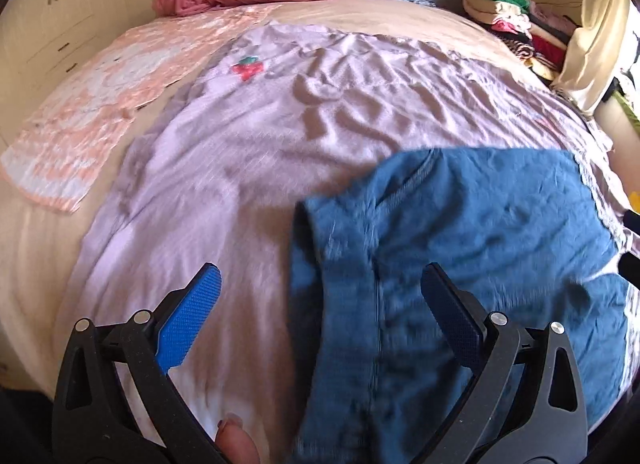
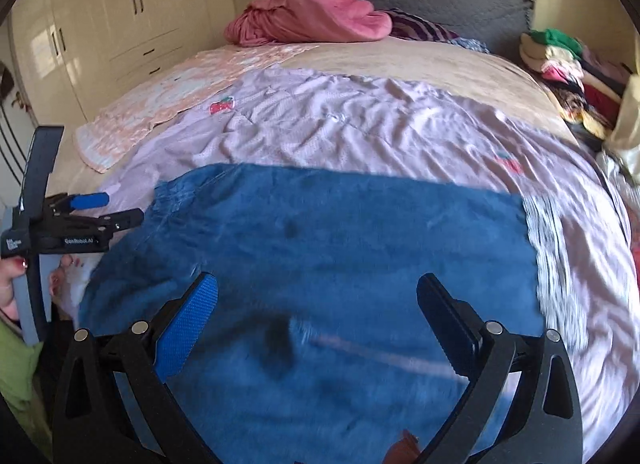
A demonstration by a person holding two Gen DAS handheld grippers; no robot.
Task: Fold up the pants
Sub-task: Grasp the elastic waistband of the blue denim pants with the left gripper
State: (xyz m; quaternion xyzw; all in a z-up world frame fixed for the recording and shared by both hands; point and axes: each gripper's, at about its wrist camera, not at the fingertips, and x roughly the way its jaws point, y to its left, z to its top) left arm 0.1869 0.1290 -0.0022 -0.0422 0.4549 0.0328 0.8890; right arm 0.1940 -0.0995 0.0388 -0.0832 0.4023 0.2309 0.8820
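Blue pants (image 2: 320,248) lie flat on the lilac sheet (image 2: 360,131). Left gripper (image 2: 106,207) reads "GenRobot.AI", fingers spread, empty. Right gripper (image 2: 318,320) likewise splayed above the pants.

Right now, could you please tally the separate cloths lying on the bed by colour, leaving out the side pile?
Blue: 1, the blue pants
Lilac: 1, the lilac strawberry sheet
Peach: 1, the peach patterned cloth
Pink: 1, the pink bundled blanket
Total: 4
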